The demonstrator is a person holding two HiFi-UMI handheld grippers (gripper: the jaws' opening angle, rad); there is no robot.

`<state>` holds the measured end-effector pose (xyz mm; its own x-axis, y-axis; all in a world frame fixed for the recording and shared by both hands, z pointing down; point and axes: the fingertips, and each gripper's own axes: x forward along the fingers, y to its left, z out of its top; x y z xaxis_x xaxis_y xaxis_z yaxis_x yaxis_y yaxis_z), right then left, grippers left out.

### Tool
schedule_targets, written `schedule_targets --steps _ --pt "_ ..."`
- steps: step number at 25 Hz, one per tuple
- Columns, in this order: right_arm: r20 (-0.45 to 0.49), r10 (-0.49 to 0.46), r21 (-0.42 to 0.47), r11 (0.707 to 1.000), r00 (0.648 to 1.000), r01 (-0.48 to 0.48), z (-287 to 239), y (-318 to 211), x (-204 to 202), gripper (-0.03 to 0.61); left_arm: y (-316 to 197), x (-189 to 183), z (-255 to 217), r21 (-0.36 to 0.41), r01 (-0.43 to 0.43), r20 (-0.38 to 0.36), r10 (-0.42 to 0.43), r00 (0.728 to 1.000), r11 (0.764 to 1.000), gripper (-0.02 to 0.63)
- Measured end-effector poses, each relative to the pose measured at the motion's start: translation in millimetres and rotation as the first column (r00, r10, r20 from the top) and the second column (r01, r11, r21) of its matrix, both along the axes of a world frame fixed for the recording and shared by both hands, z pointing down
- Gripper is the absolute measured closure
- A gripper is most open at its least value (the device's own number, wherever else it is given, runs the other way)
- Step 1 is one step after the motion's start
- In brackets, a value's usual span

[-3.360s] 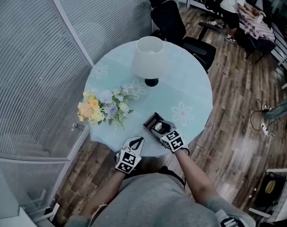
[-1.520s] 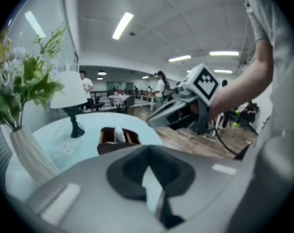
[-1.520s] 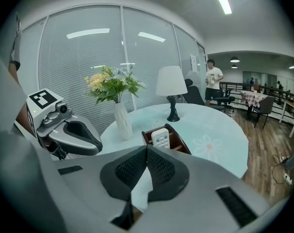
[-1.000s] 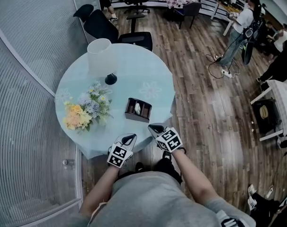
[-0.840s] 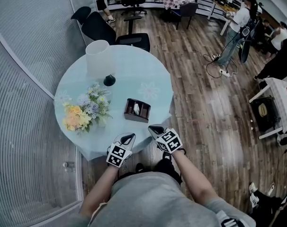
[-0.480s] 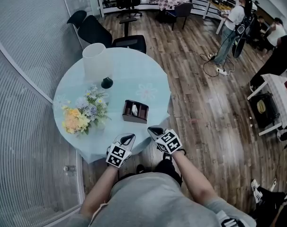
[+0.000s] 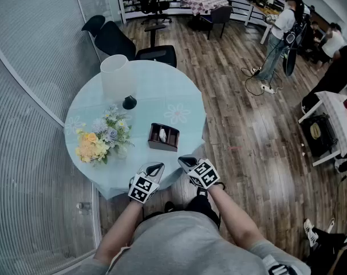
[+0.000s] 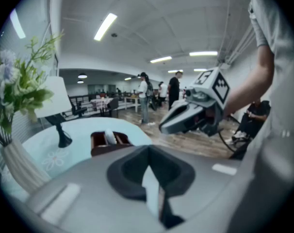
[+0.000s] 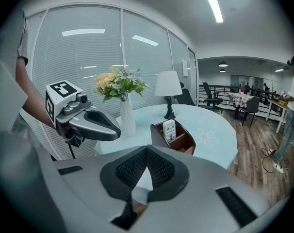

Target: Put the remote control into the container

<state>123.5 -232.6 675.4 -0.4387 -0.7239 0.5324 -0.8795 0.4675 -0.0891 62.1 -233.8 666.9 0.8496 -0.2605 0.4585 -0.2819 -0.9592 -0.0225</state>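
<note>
Head view: round pale-blue worktop. The brown container sits near its front edge. The remote control stands upright inside the container, in one of its compartments. Flowers are left of the container, and a white lamp is behind them. The left gripper and right gripper are both at the worktop's front edge, clear of the container.

Left gripper view: jaws pressed together, nothing between them. The container is ahead on the worktop with the remote control poking out of it. The right gripper hangs to the right, apart from the container.

Right gripper view: jaws pressed together, empty. The remote control leans upright in the container, keypad facing the camera. The left gripper is to the left, beside the flower vase.
</note>
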Motion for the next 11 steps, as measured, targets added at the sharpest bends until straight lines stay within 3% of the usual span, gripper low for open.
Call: schedule_targets --steps 11 --pt "-0.002 -0.025 0.001 1.0 1.0 0.025 -2.2 -3.0 -9.4 0.562 -2.5 -0.5 -4.6 0.009 0.006 -0.012 -0.006 1.0 1.0 0.614"
